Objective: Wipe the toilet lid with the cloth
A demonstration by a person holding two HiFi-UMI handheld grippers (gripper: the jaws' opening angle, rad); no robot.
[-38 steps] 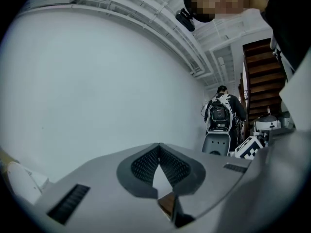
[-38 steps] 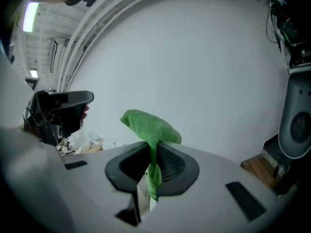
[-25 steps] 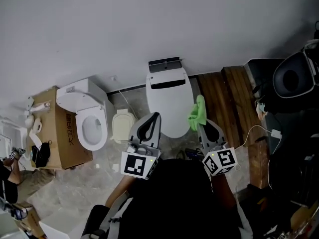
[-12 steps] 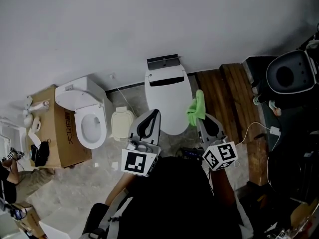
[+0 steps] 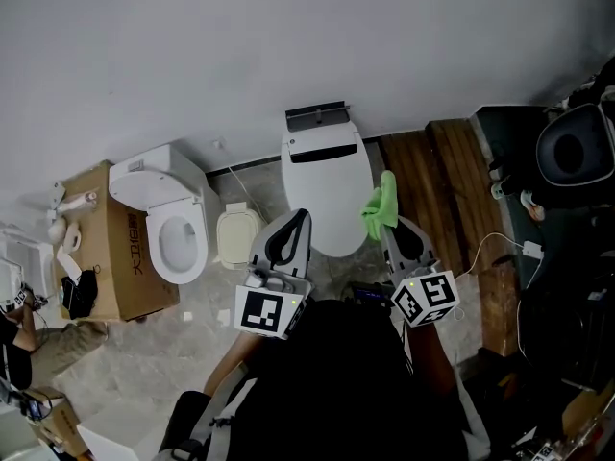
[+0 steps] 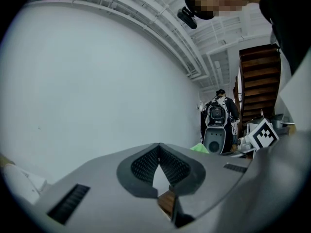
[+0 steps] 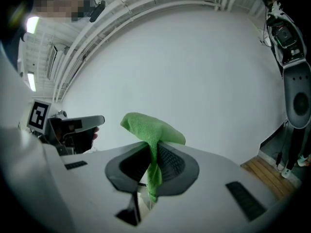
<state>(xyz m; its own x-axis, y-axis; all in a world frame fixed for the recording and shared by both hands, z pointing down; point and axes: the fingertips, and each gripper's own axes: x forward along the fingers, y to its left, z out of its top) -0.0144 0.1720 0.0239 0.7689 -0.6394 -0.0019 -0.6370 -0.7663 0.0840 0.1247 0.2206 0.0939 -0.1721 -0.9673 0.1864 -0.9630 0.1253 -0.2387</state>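
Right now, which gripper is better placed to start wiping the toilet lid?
Right. The right gripper is shut on the green cloth, which hangs beside the closed toilet lid. The left gripper is shut and empty.

**Soft, even light; heavy fisheye on both gripper views**

Head view: bright and diffuse. The white wall [image 5: 288,36] is evenly lit w/ only faint shadows. Far-right corner is dim, and dark clothing at the near edge goes almost black.

Gripper views: strong barrel distortion, black vignette at the corners, ceiling lines bent into arcs.

Right gripper view: tube lamps [image 7: 31,81] glare at far left. The green cloth [image 7: 151,135] is sharp.

Left gripper view: the left gripper [image 6: 158,149] is soft near the lens, bkgd clearer.
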